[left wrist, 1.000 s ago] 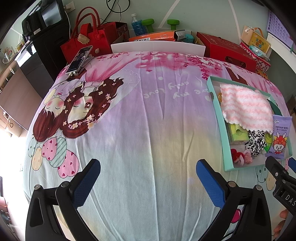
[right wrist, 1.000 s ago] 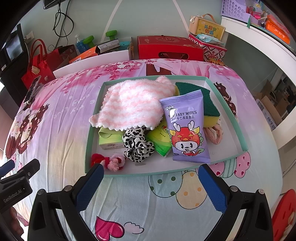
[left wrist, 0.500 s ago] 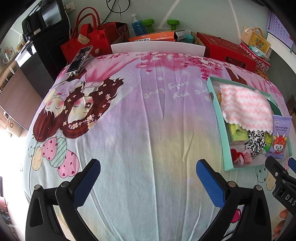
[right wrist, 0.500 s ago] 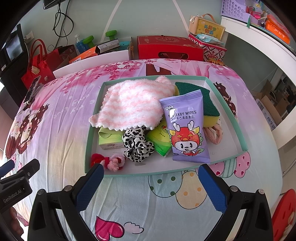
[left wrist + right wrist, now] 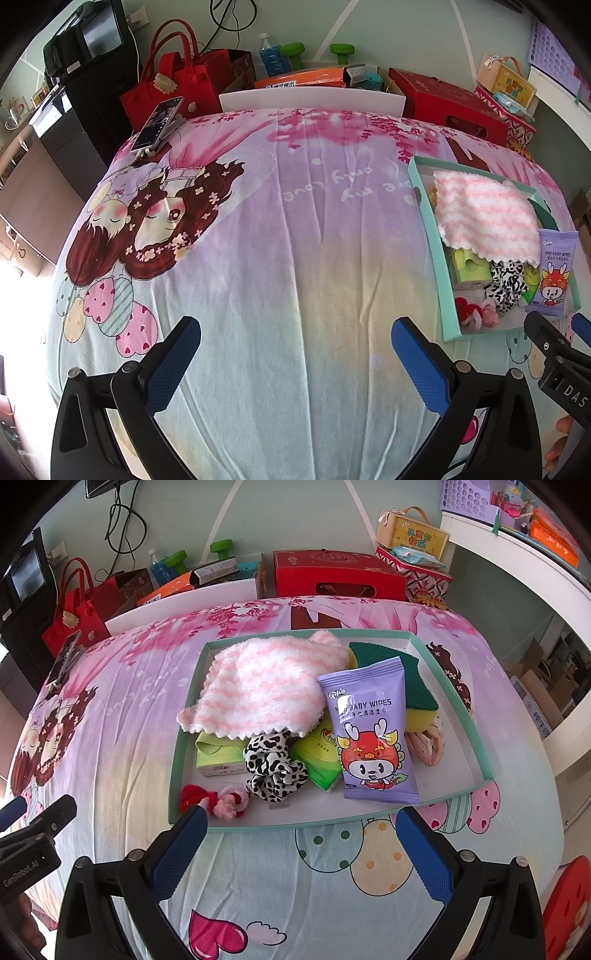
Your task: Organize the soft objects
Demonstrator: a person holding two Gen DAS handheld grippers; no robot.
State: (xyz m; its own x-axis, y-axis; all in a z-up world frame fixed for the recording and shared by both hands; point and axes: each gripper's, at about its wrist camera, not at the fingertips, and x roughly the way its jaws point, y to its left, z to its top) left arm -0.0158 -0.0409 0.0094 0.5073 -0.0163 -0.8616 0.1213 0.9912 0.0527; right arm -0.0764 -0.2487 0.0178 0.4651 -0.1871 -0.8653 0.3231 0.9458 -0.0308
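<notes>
Left wrist view: cartoon-printed pink bedsheet [image 5: 280, 229] spreads wide, red felt bags [image 5: 173, 85] behind; both grippers' fingers released, grasping nothing.

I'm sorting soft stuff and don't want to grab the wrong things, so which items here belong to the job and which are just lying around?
Job:
pink towel
leopard scrunchie
red and pink scrunchie
sponge
baby wipes pack
green tissue packs
teal tray

Lying about:
phone
red bag
red box
green dumbbells
</notes>
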